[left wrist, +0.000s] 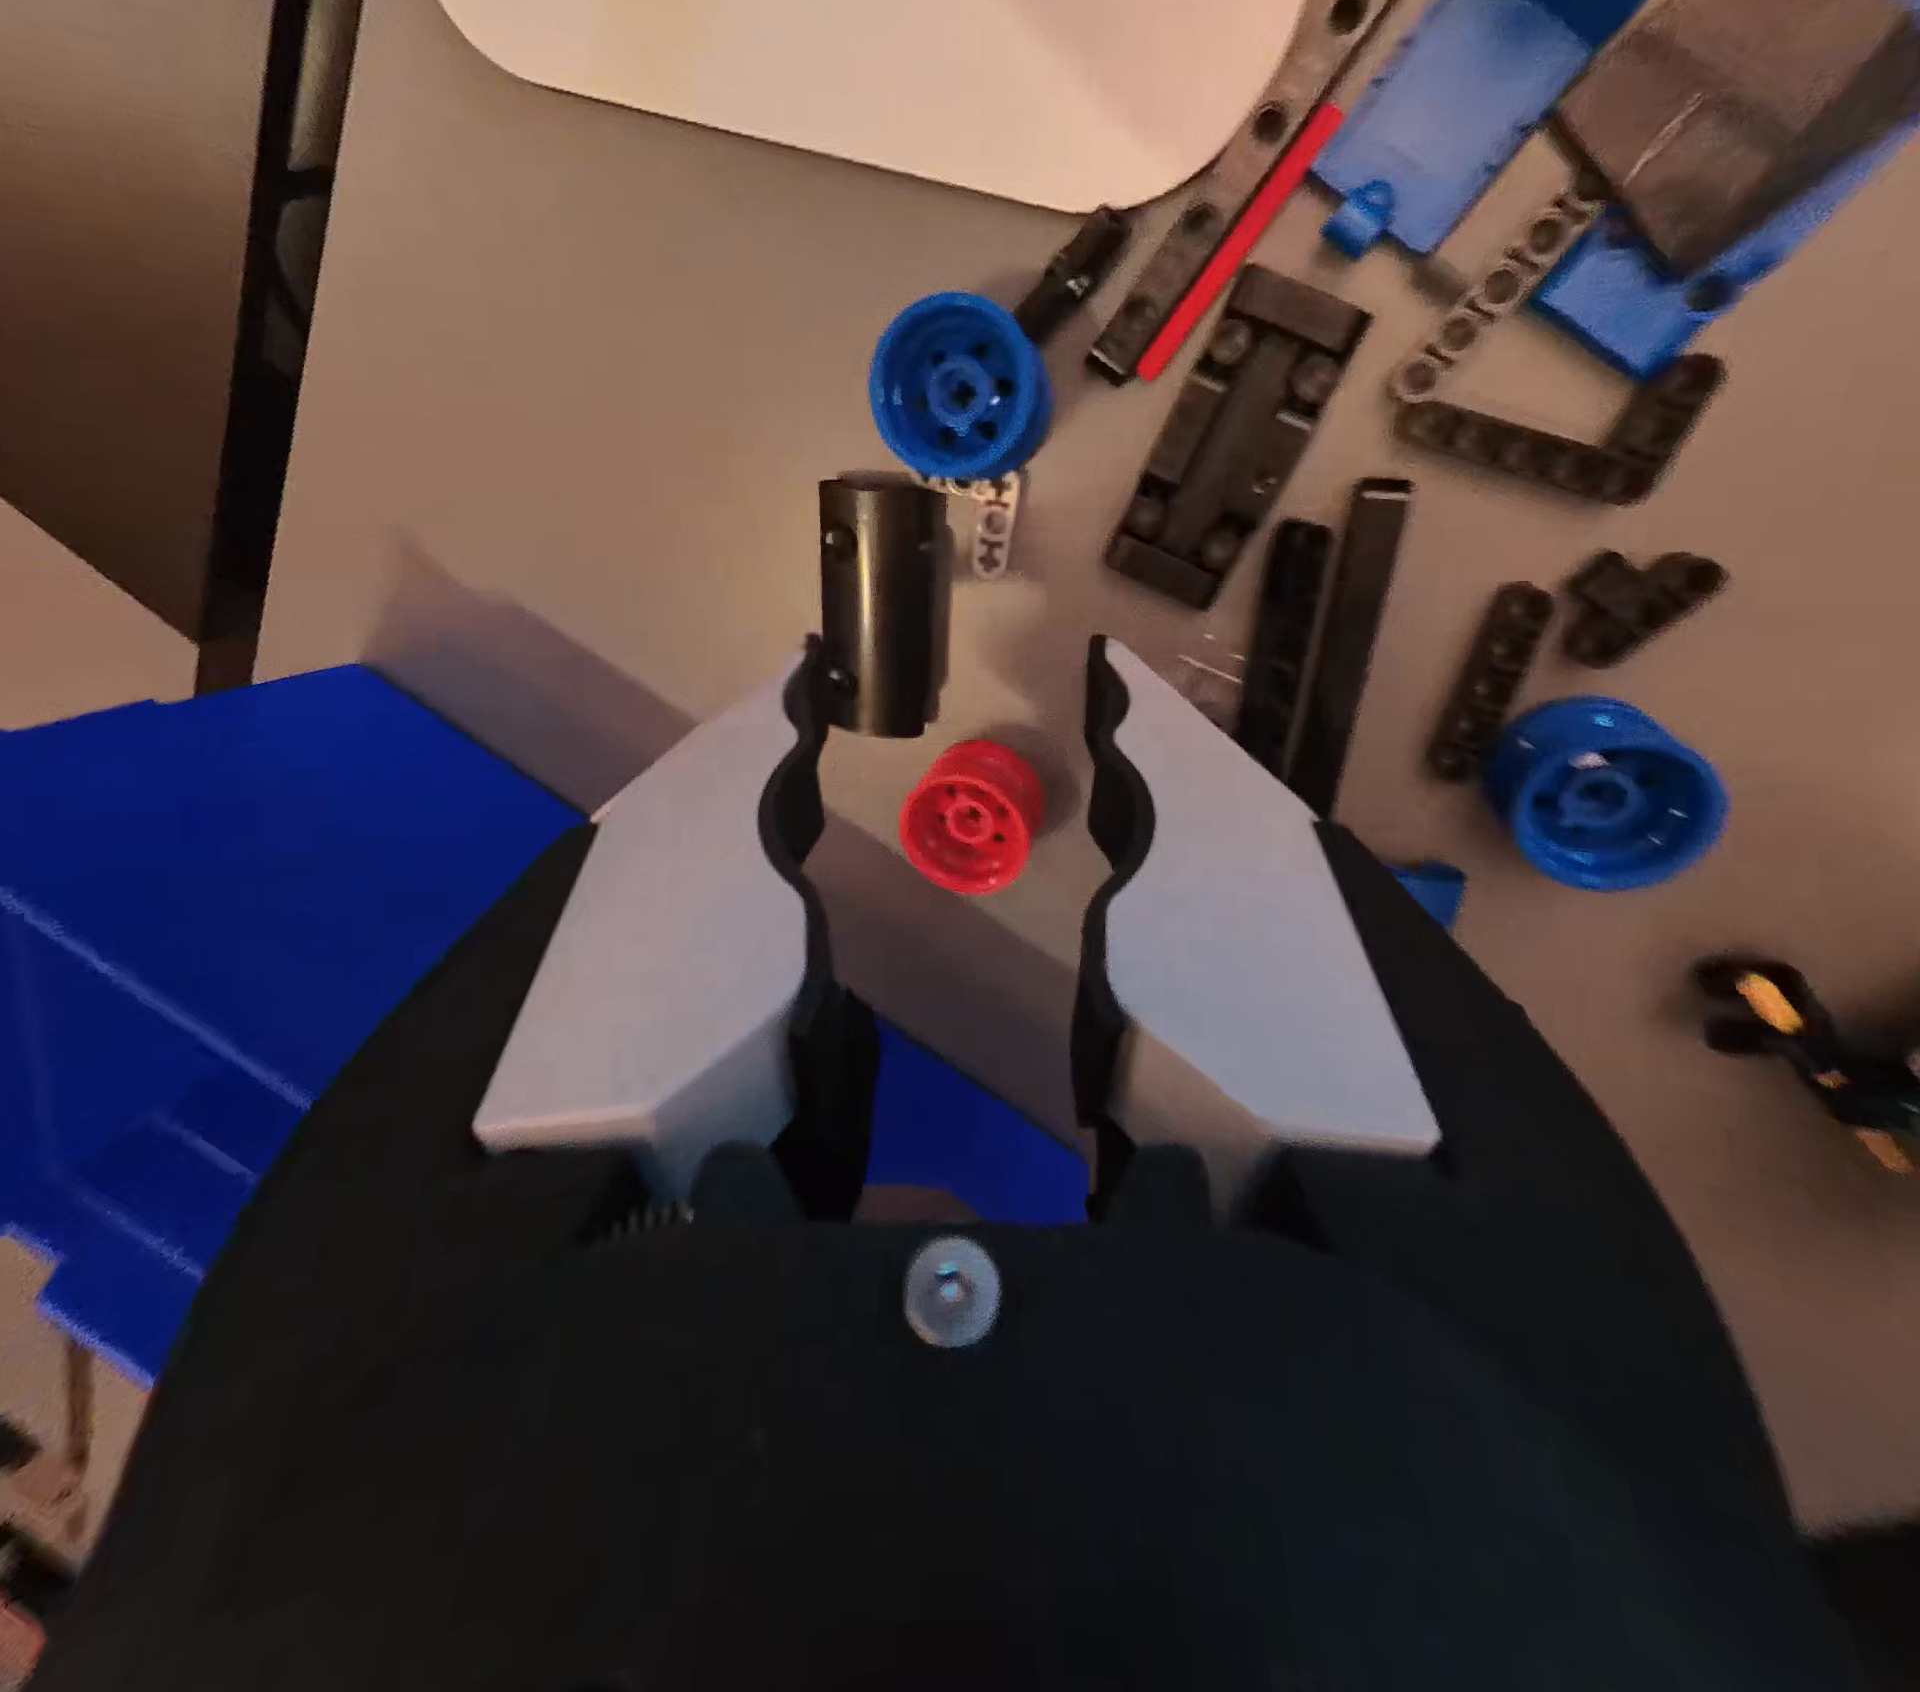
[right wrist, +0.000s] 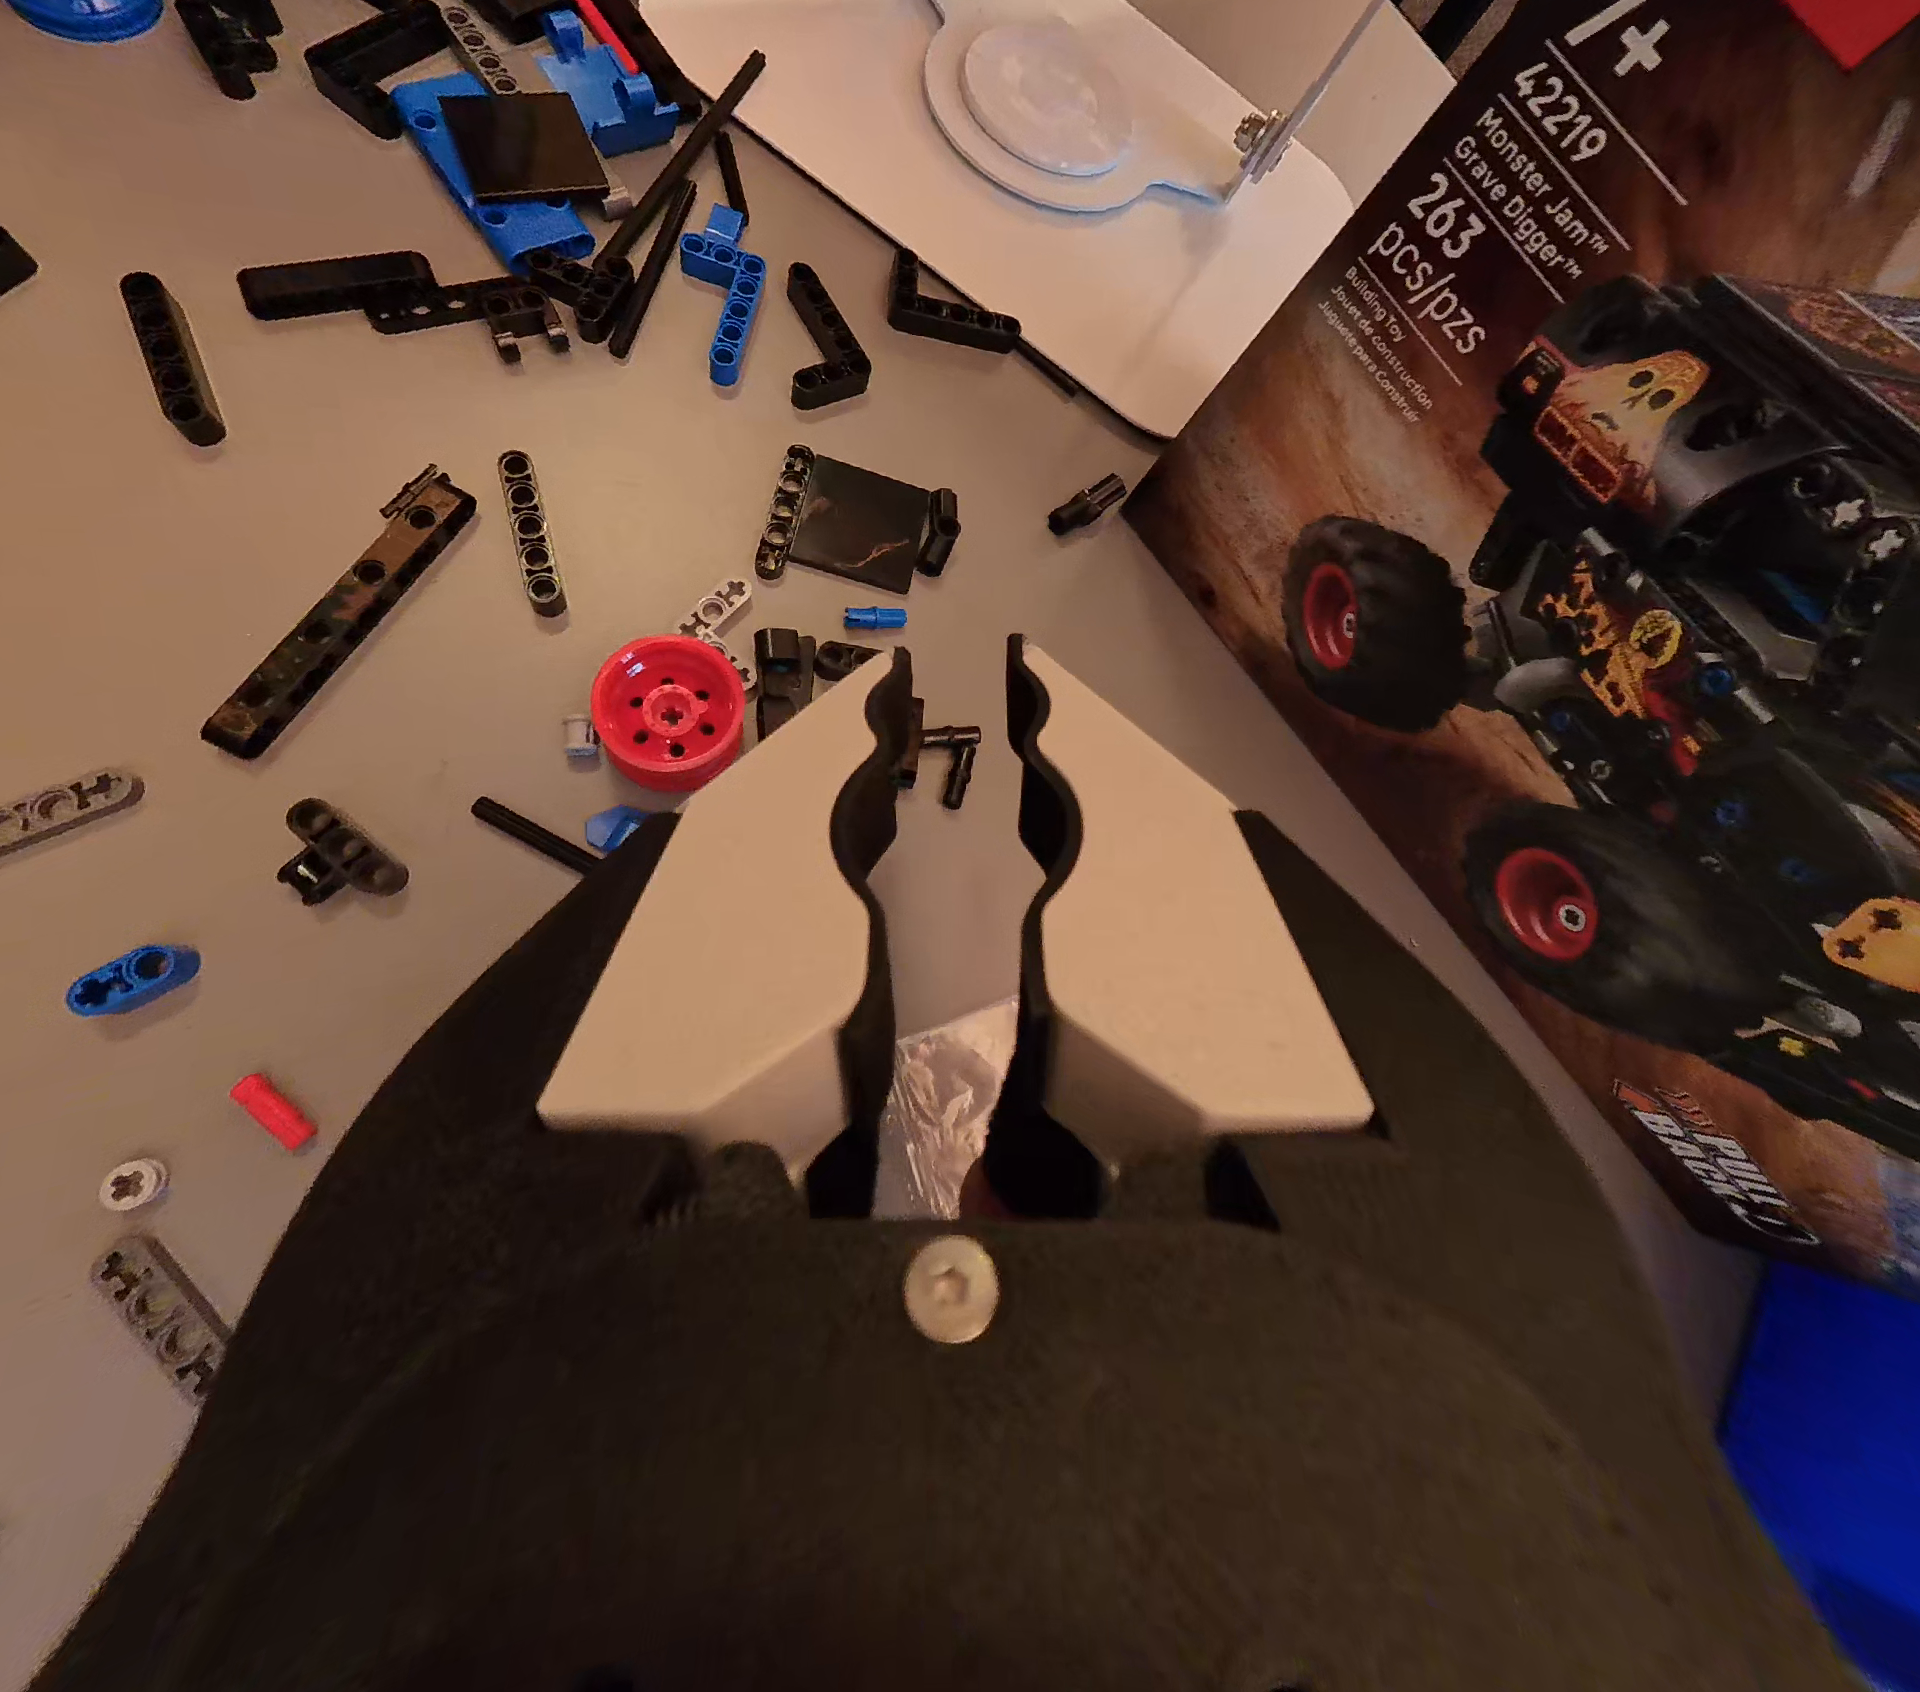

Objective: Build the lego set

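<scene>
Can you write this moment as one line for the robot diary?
left tongs: open, empty, over red wheel | right tongs: open, empty | parts loose on table

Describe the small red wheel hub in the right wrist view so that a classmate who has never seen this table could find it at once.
Start at the tall set box standing at the table's right edge, then move left past the right claw. Just left of its tips lies the red wheel hub, flat face up. It is the only round red part among black beams and small pins; the other hubs, far back, are blue and larger.
</scene>
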Available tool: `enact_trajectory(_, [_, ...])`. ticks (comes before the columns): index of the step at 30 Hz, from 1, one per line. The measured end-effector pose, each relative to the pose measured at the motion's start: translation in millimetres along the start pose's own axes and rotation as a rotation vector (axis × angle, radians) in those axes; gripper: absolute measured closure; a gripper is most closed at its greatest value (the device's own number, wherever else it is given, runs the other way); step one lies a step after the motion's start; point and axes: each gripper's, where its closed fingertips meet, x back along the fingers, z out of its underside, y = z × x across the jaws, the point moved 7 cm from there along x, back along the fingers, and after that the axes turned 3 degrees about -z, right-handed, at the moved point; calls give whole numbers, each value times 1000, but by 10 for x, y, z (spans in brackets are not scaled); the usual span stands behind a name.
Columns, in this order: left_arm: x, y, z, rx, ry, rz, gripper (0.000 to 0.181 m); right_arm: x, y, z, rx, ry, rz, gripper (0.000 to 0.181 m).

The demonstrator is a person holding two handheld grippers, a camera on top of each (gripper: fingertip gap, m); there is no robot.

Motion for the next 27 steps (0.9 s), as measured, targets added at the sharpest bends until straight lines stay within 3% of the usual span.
enact_trajectory(3, [-226, 28, 19, -15, 104, 20, 128, 25, -15, -6, -6, -7, 6, 166])
enact_trajectory(4, [-252, 30, -8, -7, 89, 56, 140, 33, -19, -5, -7, -8, 7, 166])
enact_trajectory(7, [-261, 54, -31, -38, 81, 57, 146, 46, -34, 8, -12, -7, 8, 166])
enact_trajectory(10, [-267, 99, -30, -43, 89, -1, 167, 61, -53, 23, -17, -6, 6, 166])
enact_trajectory(13, [-198, -20, -26, -59, 63, 67, 181, 89, -33, 46, -1, 4, -24, 166])
enact_trajectory(15, [-215, -207, 23, -72, 69, 150, 181, 108, -15, 70, 16, 18, -36, 166])
enact_trajectory(18, [-179, -293, 46, -101, 60, 108, 181, 162, -4, 74, 29, 18, -52, 166])
enact_trajectory(21, [-79, -326, 83, -103, 55, 67, 156, 303, 101, 26, 72, 5, -131, 166])
enact_trajectory(27, [663, -626, 184, -108, -180, -27, 137, 848, 735, 51, 154, -14, -380, 157])
